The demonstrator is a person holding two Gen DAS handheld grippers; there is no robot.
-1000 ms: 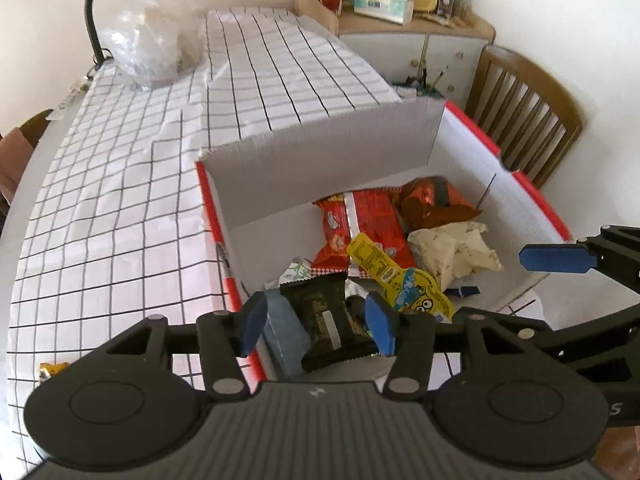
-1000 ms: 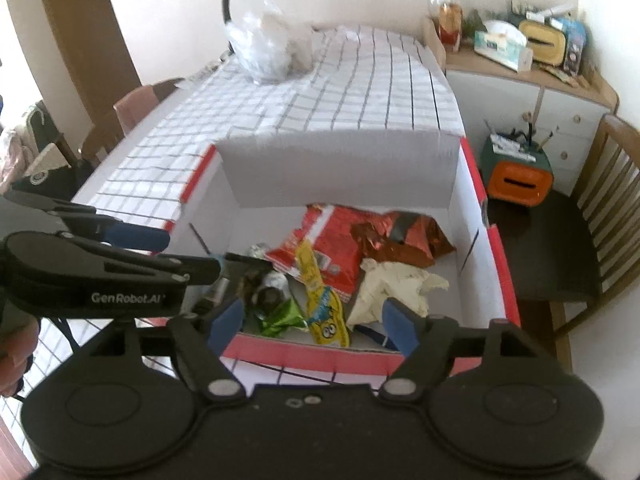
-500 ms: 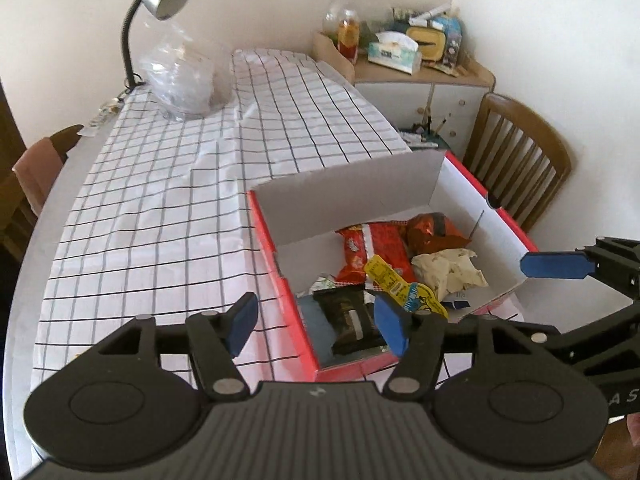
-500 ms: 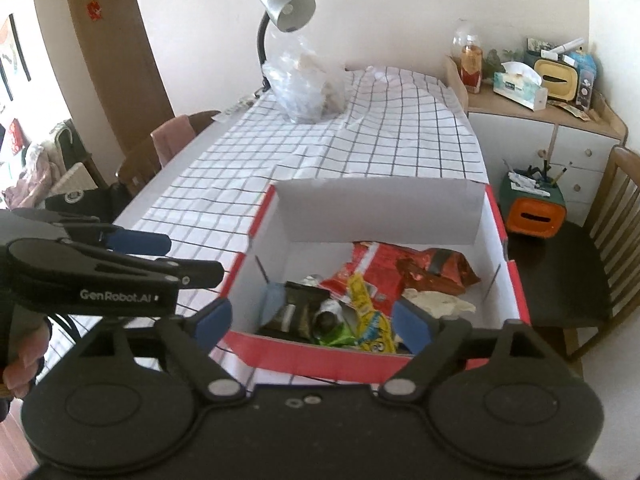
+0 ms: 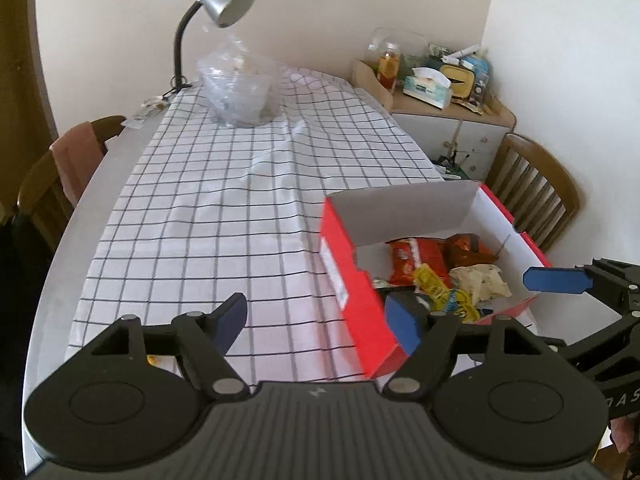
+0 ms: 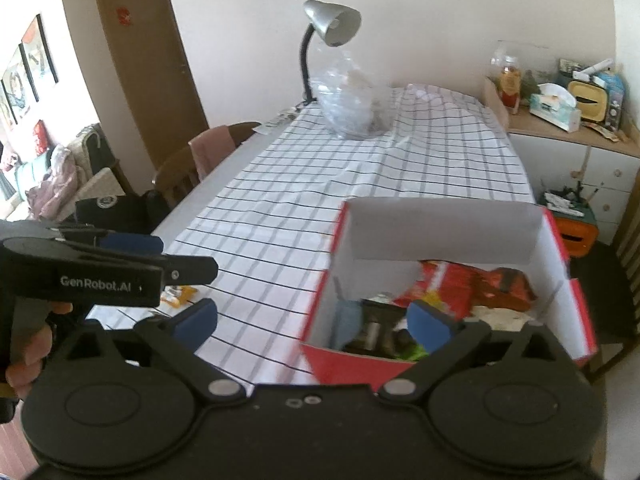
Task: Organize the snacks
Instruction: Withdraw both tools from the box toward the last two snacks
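Overhead, left tongs [image 5: 320,318] wide open, empty, above checked tablecloth [image 5: 224,216], right tongs [image 6: 314,322] likewise, over red box [image 6: 404,360] edge.

The left wrist view looks forward along its own fingers from above the near table edge, down the checked tablecloth [image 5: 224,208] toward the lamp [image 5: 222,0] at the far wall; the red box [image 5: 352,280] lies ahead to the right. The right wrist view faces the same way from close beside it, with the box [image 6: 320,304] just ahead. Both views share the box, tablecloth, lamp and sideboard [image 5: 448,120], and each catches the other claw at its edge.
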